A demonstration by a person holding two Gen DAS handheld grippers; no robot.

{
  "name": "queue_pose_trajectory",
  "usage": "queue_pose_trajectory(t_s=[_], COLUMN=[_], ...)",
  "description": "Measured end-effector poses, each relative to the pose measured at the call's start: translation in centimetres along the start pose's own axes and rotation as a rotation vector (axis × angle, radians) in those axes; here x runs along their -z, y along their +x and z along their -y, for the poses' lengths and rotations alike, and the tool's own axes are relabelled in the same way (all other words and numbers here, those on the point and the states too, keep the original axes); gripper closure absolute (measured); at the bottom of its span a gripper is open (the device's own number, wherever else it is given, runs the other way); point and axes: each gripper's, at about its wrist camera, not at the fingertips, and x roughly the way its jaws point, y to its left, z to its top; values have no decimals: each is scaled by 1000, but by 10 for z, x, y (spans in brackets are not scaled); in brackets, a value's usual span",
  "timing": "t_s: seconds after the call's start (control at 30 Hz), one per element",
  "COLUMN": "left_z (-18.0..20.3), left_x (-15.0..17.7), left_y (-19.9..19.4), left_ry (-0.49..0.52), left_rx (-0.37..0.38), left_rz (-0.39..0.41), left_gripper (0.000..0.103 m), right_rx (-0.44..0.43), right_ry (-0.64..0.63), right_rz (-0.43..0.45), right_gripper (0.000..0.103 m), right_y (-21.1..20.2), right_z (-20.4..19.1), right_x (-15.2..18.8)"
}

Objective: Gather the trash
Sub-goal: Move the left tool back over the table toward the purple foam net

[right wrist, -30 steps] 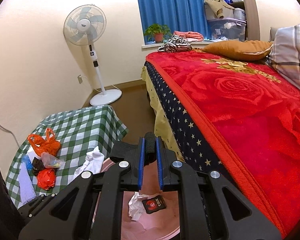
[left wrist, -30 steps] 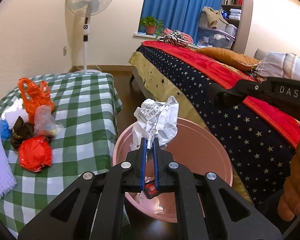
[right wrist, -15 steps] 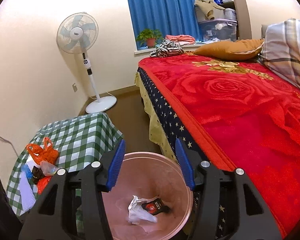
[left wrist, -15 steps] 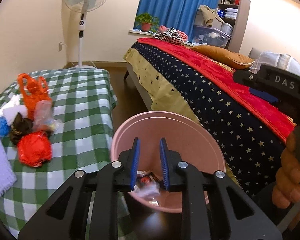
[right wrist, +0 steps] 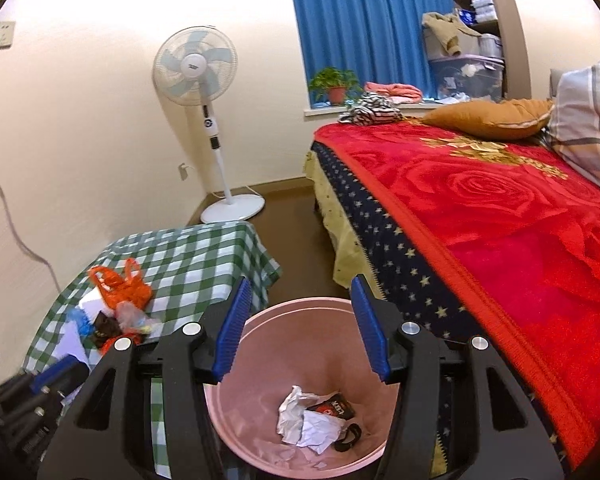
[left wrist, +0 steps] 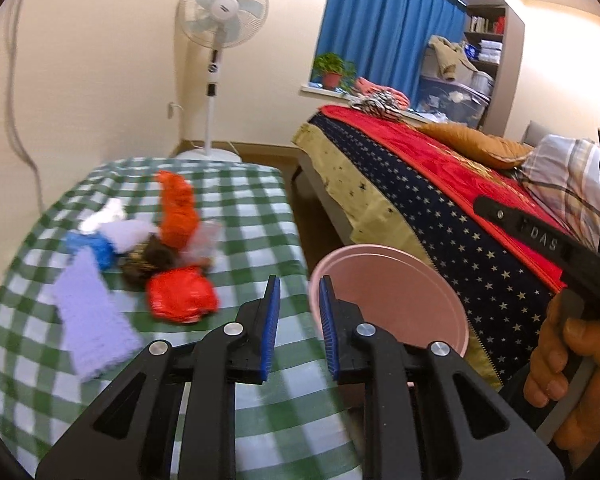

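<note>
1. Pink bin [right wrist: 300,392], frame bottom: crumpled paper [right wrist: 306,426] and a dark wrapper [right wrist: 334,406] already inside.
2. Checked table [left wrist: 256,216], left of frame: red bag [left wrist: 180,296], orange bag [left wrist: 178,208] and scraps left to collect.
3. Left gripper [left wrist: 299,328] and right gripper [right wrist: 300,332]: both released, holding nothing.

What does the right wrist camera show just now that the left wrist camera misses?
Only the right wrist view looks down into the pink plastic bin, showing crumpled white paper and a black wrapper at the bottom. Only the left wrist view shows the lavender knitted cloth laid flat and the right hand. Both show the green checked tablecloth, orange plastic bag and open, empty jaws.
</note>
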Motion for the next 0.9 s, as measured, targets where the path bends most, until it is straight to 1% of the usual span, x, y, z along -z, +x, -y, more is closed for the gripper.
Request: queue_pose_trajectory(t_s=[0.1,0.27,0.53,0.9], left_z=[-17,-47,-87,-134], left_x=[1,12,38,46], left_y=[-16,-24,-11,7], left_ry=[-10,-61,-144,-255], left_rx=[-30,-82,-165,-298], left_rz=[17,20,-2,-14], left_gripper=[83,83,83,83], right_rx=[-31,-78,-141,-202], right_ry=[-9,-45,-91,-137], right_rz=[-2,-7,-32,-95], right_gripper=[50,50,50,50], right_y=[-2,-2,7,42], right_z=[-12,-37,-72,-112], right_x=[5,11,20,39])
